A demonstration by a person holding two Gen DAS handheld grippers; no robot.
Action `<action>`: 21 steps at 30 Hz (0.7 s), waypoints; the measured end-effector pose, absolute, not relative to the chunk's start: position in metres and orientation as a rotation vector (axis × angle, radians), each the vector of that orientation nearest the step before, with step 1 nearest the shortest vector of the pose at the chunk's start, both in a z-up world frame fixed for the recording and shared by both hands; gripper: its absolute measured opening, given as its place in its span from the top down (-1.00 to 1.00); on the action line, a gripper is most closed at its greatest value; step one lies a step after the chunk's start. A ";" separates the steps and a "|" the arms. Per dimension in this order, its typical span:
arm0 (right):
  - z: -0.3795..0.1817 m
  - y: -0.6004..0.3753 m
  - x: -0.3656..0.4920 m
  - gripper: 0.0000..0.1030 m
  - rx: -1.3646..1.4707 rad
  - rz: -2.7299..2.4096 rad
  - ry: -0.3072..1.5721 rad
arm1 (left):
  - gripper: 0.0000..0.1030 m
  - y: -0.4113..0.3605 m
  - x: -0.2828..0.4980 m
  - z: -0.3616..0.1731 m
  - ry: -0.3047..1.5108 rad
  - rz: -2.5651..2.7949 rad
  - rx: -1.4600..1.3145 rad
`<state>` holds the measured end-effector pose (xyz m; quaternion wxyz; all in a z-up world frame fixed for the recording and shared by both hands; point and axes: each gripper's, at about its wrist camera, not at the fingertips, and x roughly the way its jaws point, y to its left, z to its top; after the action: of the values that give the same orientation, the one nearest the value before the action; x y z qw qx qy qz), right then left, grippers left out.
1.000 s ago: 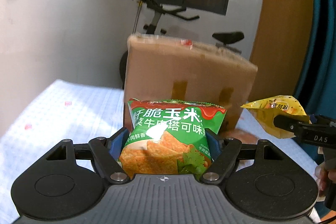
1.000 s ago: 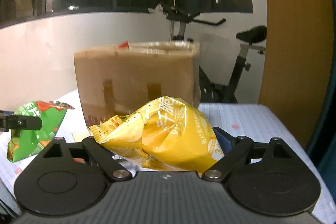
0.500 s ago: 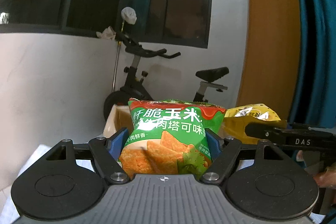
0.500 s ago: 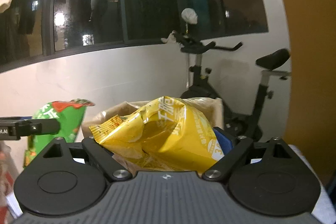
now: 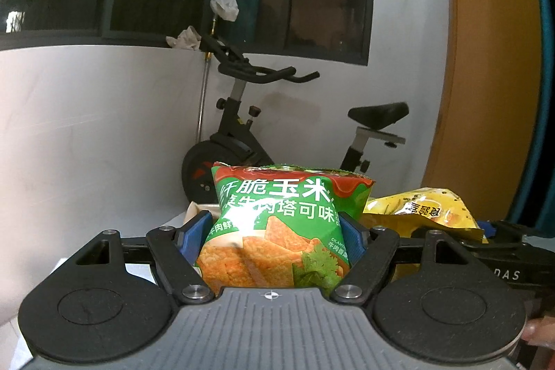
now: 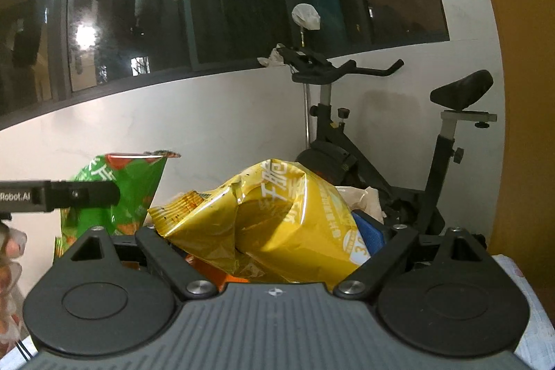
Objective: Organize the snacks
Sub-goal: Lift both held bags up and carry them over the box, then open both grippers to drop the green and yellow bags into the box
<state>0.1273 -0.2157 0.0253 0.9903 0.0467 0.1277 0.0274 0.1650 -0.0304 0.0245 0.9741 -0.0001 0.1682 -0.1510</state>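
My left gripper is shut on a green corn-chip bag, held upright in the air. My right gripper is shut on a crumpled yellow chip bag. In the left wrist view the yellow bag and the right gripper's finger sit close on the right. In the right wrist view the green bag and the left gripper's finger sit on the left. A sliver of the cardboard box rim shows just behind the green bag. Most of the box is hidden below.
An exercise bike stands behind, against a white wall under dark windows; it also shows in the right wrist view. An orange wall is on the right. A strip of patterned tablecloth shows at the lower right.
Both grippers have risen with their bags. The cardboard box, large in view a second ago, has dropped almost out of sight below. The two bags are now closer together.
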 end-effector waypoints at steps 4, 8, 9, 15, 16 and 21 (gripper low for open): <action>0.021 -0.218 0.146 -0.77 0.085 0.032 0.272 | -0.53 -0.037 0.189 0.022 0.372 -0.272 0.031; 0.017 -0.216 0.160 -0.77 0.083 0.036 0.281 | -0.53 -0.043 0.207 0.021 0.389 -0.250 0.065; 0.015 -0.218 0.163 -0.77 0.094 0.037 0.287 | -0.53 -0.043 0.208 0.020 0.394 -0.248 0.069; 0.005 -0.223 0.176 -0.79 0.099 0.008 0.332 | -0.54 -0.046 0.219 0.011 0.431 -0.249 0.081; 0.004 -0.222 0.177 -0.81 0.091 0.010 0.336 | -0.56 -0.046 0.222 0.009 0.438 -0.242 0.086; 0.000 -0.215 0.180 -0.94 0.053 0.006 0.359 | -0.82 -0.042 0.227 0.004 0.478 -0.222 0.087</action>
<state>0.1795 -0.2146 0.0003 0.9835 0.0262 0.1787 0.0029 0.2266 -0.0421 0.0035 0.9646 0.0431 0.2360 -0.1098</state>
